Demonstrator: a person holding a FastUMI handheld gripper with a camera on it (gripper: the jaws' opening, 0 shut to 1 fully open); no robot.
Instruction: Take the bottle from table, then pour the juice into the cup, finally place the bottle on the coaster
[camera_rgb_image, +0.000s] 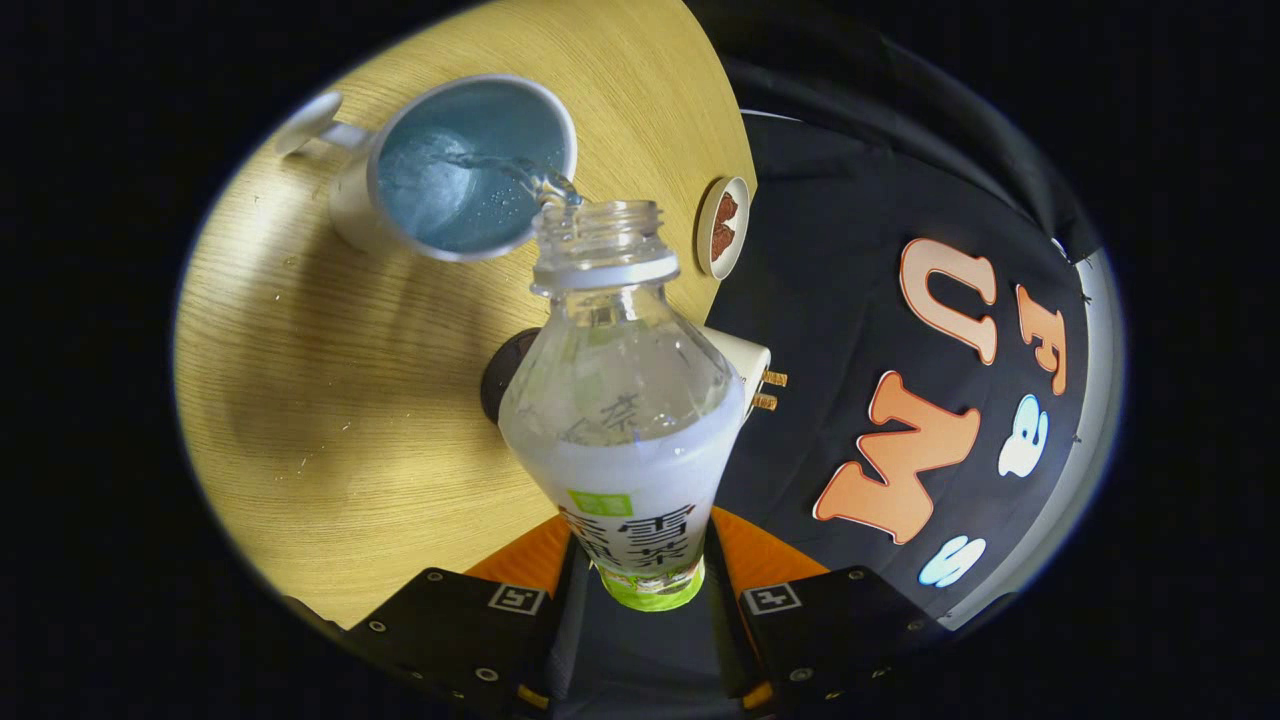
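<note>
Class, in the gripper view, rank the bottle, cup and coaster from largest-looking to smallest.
1. bottle, held between the fingers and closest to the camera, so its size is exaggerated.
2. cup.
3. coaster, seen edge-on.

the bottle (622, 400) is clamped at its labelled base between both fingers of the gripper (640, 590) and tilted neck-first over the cup (455, 170). clear liquid is seen running from its open mouth into the cup. a coaster (722, 226) lies at the edge of the desk (330, 400), beside the bottle's neck.
</note>
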